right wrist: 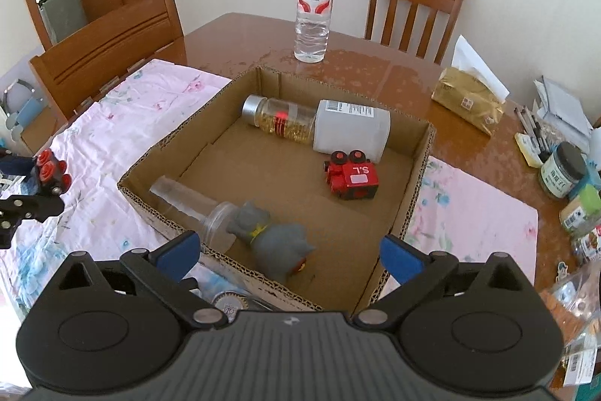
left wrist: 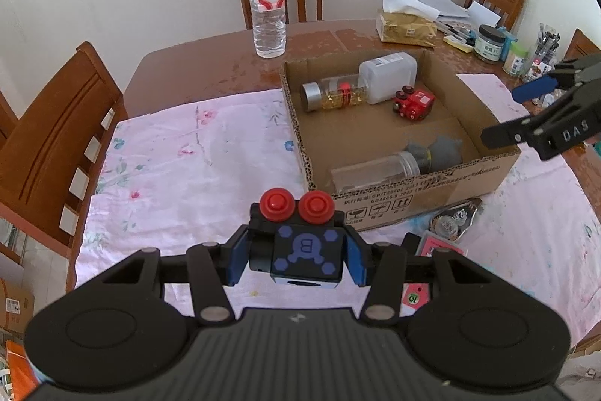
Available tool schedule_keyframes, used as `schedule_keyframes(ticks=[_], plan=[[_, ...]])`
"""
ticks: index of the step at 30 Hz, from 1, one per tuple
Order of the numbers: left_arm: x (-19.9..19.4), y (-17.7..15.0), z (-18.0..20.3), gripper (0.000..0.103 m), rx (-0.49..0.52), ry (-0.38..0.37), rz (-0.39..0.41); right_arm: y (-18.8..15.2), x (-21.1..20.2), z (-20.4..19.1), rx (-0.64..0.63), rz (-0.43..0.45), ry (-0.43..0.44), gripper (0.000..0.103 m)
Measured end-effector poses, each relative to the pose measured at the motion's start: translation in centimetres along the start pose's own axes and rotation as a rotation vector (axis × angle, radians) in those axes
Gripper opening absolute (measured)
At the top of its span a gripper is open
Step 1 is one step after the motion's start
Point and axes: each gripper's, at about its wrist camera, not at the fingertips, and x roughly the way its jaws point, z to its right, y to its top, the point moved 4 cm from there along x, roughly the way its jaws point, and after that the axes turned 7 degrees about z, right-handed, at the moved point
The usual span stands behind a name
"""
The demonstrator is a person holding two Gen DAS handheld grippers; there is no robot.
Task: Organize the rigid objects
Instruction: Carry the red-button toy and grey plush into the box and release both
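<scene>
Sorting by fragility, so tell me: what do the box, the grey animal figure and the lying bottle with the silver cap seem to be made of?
Box: corrugated cardboard, matte brown; fluted cut edges show.
Grey animal figure: probably soft rubber or vinyl, dull and rounded, though that is uncertain.
Bottle with the silver cap: clear glass or hard plastic, I cannot tell which; the cap looks like brushed metal.

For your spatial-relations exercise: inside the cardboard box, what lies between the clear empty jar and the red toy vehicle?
Bare cardboard floor of the box separates the clear jar from the red toy vehicle; the right wrist view shows it best.
</scene>
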Motion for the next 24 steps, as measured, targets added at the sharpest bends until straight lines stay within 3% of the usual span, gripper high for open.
schedule_keyframes(ticks=[15,24], plan=[[3.7,6.2,2.5,0.051,0.038,-0.070,0.064,-0.3,-1.3,0.0,0.204,0.016,-0.077,0.103],[7.7,9.9,3.3,0.051,0.067,-0.100,0.062,-1.4,-2.2,0.6,0.239,0.015,-0.127,0.103]])
